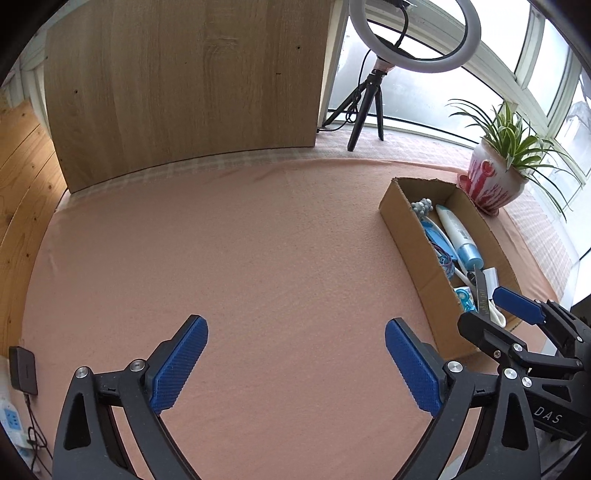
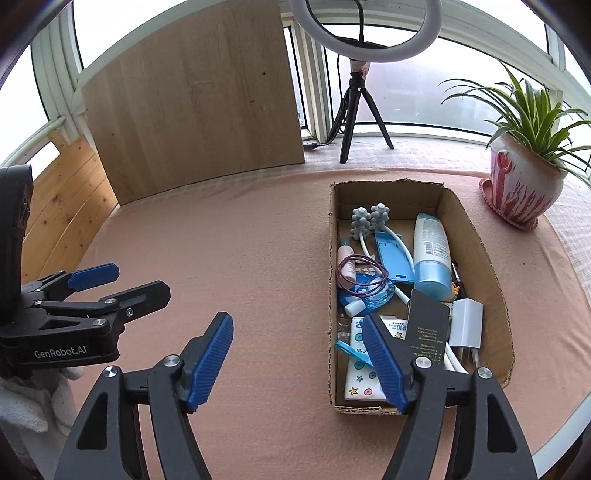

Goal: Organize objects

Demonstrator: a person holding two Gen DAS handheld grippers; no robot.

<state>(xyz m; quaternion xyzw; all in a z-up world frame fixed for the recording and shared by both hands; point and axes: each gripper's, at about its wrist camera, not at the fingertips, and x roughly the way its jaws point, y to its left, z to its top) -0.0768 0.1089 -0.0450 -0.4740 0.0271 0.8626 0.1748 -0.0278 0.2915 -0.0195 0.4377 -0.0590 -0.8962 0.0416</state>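
Worktop cloth (image 2: 258, 240) is salmon pink, plain, w/ a fine nap. Cardboard box (image 2: 476, 236) plain brown. Inside: tube (image 2: 430, 254) white w/ light-blue cap, massager (image 2: 369, 218) w/ grey knobbly heads, blue phone stand (image 2: 391, 258), purple hair ties (image 2: 364, 275), white charger (image 2: 466, 323), black card (image 2: 424, 330) w/ small print, white pack (image 2: 364, 373) w/ stars & coloured dots. Plant pot (image 2: 524, 192) white w/ red drip streaks; leaves green w/ pale stripes. Board (image 2: 192, 103) at back is light wood grain. Ring light (image 2: 365, 33) white on black tripod. Both grippers, left (image 1: 295, 365) & right (image 2: 297, 360), black w/ ribbed blue pads.
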